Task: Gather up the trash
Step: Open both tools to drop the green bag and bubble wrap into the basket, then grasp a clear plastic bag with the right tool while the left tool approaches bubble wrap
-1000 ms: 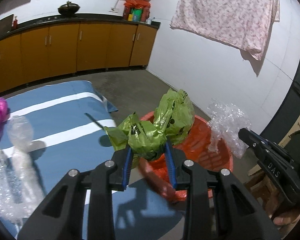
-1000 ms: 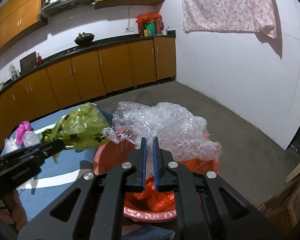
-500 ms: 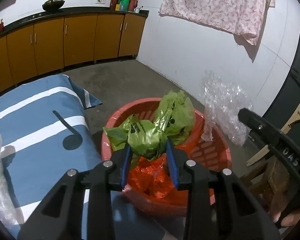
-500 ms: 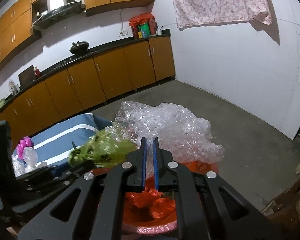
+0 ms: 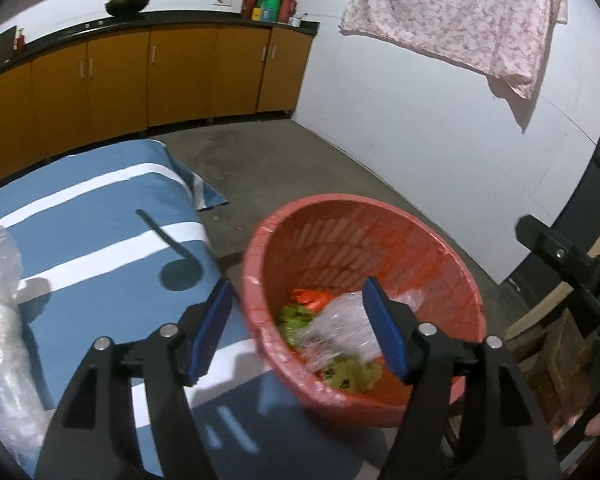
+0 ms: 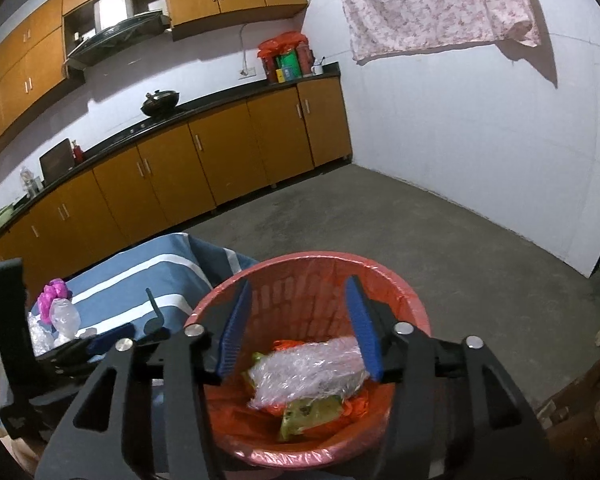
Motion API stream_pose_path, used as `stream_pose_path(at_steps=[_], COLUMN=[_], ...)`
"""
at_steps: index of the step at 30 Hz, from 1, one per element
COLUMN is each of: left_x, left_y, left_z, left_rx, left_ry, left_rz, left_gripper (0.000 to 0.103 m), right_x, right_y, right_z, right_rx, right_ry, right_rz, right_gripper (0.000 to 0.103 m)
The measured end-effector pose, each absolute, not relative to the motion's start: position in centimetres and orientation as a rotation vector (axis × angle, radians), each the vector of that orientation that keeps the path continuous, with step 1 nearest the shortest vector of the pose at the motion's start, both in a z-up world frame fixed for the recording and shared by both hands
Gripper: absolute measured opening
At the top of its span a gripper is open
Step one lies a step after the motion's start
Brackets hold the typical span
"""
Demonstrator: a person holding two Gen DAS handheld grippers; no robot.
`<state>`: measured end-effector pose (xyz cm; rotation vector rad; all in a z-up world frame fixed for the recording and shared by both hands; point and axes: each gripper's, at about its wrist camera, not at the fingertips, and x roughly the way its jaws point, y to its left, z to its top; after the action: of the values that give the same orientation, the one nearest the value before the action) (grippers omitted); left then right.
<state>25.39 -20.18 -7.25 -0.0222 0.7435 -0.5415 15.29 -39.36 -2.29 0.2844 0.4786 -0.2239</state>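
Note:
A red plastic basket (image 5: pixel 380 236) (image 6: pixel 320 276) stands on the floor beside the table. Inside it lie the clear bubble wrap (image 5: pixel 340 328) (image 6: pixel 304 372) on top of the green plastic bag (image 5: pixel 352 372) (image 6: pixel 308 412) and some orange plastic. My left gripper (image 5: pixel 300 328) is open and empty, above the basket's near left rim. My right gripper (image 6: pixel 300 332) is open and empty, directly above the basket. Part of the right gripper's body shows at the right edge of the left wrist view (image 5: pixel 572 264).
A table with a blue, white-striped cloth (image 5: pixel 100 220) (image 6: pixel 140 280) lies left of the basket. On its left end are clear plastic wrap (image 5: pixel 0 300) (image 6: pixel 60 320) and a pink item (image 6: pixel 52 292). Orange cabinets (image 6: pixel 220 152) line the far wall. Wooden pieces (image 5: pixel 552 344) stand at right.
Both grippers opened. The green bag and the bubble wrap dropped out of them into the red basket. Both grippers now hang over the basket.

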Motion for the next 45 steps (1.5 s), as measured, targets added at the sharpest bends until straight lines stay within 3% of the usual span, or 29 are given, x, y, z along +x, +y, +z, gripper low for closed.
stream_pose_path(at_steps=[7, 15, 27, 33, 45], left_x=[24.3, 22.2, 17.9, 16.0, 14.6], left_y=[-16.8, -10.3, 5.6, 12.1, 17.5], left_z=[-5.8, -4.1, -4.0, -4.7, -5.6], left_rx=[-0.036, -0.067, -0.101, -0.156, -0.229], left_ry=[0.702, 0.659, 0.604, 0.604, 0.623], left_rz=[-0.467, -0.348, -0.008, 0.128, 0.19], left_gripper=[0.077, 0.08, 0.084, 0.084, 0.084], right_x=[14.8, 15.4, 18.7, 21.5, 26.3], right_y=[-38.1, -34.0, -21.6, -14.8, -7.8], right_z=[-1.9, -1.9, -3.3, -4.6, -8.8], right_rx=[0.267, 0.221, 0.122, 0.09, 0.007], right_ry=[0.47, 0.483, 0.584, 0.654, 0.804], right_rz=[-0.224, -0.152, 0.108, 0.233, 0.278], right_gripper=[0.066, 0.07, 0.07, 0.062, 0.058])
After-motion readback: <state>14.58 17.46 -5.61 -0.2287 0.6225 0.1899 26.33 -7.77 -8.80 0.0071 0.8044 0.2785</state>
